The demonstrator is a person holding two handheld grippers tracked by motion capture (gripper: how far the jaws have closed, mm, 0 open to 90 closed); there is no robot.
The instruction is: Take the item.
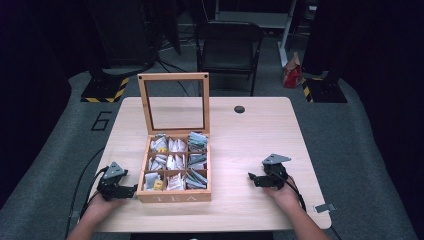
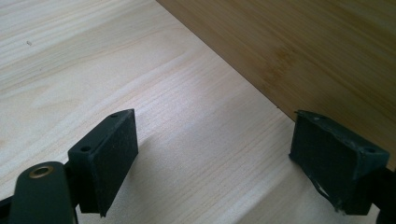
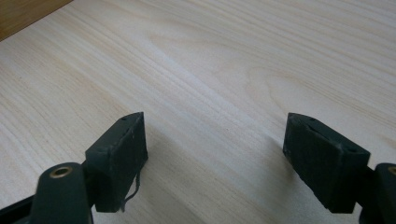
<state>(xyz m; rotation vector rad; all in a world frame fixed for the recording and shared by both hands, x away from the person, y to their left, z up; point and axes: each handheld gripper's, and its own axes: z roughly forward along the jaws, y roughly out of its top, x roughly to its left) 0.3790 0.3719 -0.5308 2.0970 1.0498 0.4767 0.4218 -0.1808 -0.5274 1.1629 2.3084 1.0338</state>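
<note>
While both grippers sit low on the table [image 1: 250,135], nothing is held: your left gripper [image 1: 120,191] has its jaws spread wide over bare wood, and your right gripper [image 1: 257,179] is the same, released and empty.

The tea box [image 1: 174,196] stands between them, nearer your left, lid [image 1: 173,76] upright and hinged at the back. Its nine compartments are packed with tea bags [image 1: 175,161].

Risks as I judge them:
- In the left gripper view one jaw is just beside the box's side wall [image 2: 303,51]. Close or swing inward there and you'll shove the box, not grab anything.
- The lid stands near vertical. A knock from a reaching gripper could drop it onto the jaws.
- The bags are crammed and overlapping. Pinch carelessly and you'll lift two, or snag a neighbour.
</note>
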